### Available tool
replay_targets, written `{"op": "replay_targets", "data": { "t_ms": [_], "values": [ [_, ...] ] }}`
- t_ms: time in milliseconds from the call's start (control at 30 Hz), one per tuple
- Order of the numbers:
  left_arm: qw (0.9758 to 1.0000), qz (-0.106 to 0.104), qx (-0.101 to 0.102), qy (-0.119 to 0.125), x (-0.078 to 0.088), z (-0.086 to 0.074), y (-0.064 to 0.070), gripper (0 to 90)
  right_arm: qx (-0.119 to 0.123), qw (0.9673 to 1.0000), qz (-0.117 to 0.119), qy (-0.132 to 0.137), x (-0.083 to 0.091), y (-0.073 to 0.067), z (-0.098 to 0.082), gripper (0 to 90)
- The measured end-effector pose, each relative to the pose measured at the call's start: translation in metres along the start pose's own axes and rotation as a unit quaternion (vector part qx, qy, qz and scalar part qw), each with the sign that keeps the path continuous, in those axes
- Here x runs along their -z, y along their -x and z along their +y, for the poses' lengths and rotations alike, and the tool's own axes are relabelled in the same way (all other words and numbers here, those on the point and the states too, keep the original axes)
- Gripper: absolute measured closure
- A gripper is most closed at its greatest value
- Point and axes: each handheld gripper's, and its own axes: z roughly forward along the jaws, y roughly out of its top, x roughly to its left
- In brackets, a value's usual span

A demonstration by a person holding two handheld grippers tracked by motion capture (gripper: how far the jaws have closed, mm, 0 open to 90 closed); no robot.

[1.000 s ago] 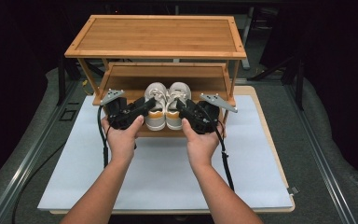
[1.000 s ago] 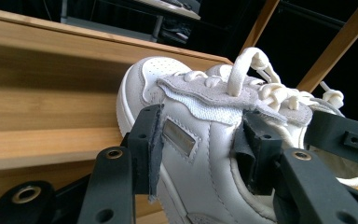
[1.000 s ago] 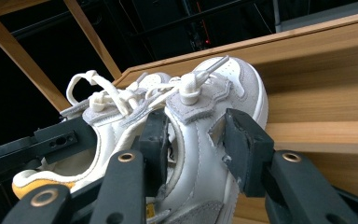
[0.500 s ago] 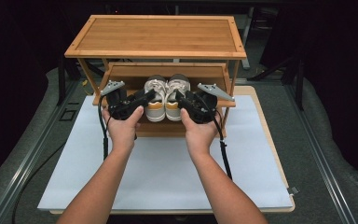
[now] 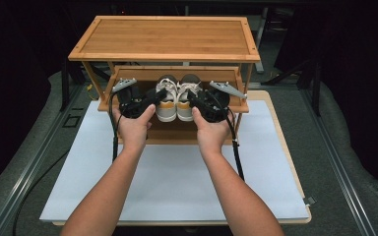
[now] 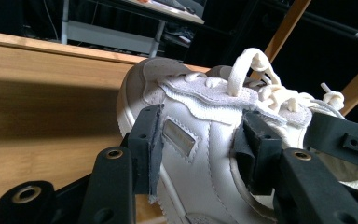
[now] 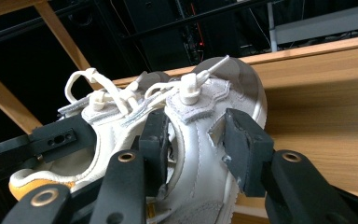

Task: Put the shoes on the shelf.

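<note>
A pair of white sneakers with orange heel trim sits side by side at the middle shelf (image 5: 128, 78) of a wooden rack (image 5: 167, 39). My left gripper (image 5: 150, 102) is shut on the left sneaker (image 5: 166, 101), gripping its outer side wall. In the left gripper view, my left gripper (image 6: 203, 140) has one pad on the sneaker's (image 6: 200, 168) outside and the other at its collar. My right gripper (image 5: 197, 102) is shut on the right sneaker (image 5: 187, 101) the same way. The right gripper view shows my right gripper (image 7: 198, 140) clamping that sneaker's (image 7: 200, 158) side, toes pointing into the rack.
The rack stands at the far end of a white mat (image 5: 177, 172) on a wooden board. Its top shelf overhangs the sneakers, and slanted legs (image 7: 60, 32) flank the shelf opening. Cables (image 5: 236, 157) trail from both grippers. Grey floor and dark surroundings lie around the table.
Both hands have moved away from the person toward the rack, carrying the sneakers deeper under the top shelf. The grips have not changed.
</note>
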Motion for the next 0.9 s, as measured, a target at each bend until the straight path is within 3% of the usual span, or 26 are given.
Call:
{"op": "replay_targets", "data": {
  "t_ms": [367, 567, 633, 767, 867, 900],
  "values": [
    [0.9999, -0.006, 0.009, -0.004, -0.015, 0.006, -0.003, 55.5, 0.001, 1.0000, -0.003, 0.005, -0.011, 0.008, 0.012, 61.2],
    [0.9998, -0.001, 0.009, -0.015, -0.019, 0.007, -0.007, 55.3, -0.002, 0.9998, -0.016, -0.015, -0.016, 0.010, 0.011, 61.1],
    [0.9998, 0.003, 0.012, -0.018, -0.019, 0.007, -0.007, 54.9, -0.006, 0.9999, -0.006, -0.014, -0.018, 0.010, 0.009, 61.0],
    [0.9996, 0.007, 0.009, -0.025, -0.018, 0.007, -0.007, 54.8, -0.007, 0.9995, -0.008, -0.029, -0.018, 0.010, 0.008, 60.9],
    [0.9995, 0.005, 0.014, -0.026, -0.018, 0.007, -0.009, 54.6, -0.009, 0.9996, -0.007, -0.026, -0.019, 0.011, 0.008, 60.8],
    [0.9994, 0.004, 0.022, -0.028, -0.019, 0.007, -0.010, 54.3, -0.011, 0.9992, -0.013, -0.036, -0.019, 0.012, 0.008, 60.7]
  ]
}}
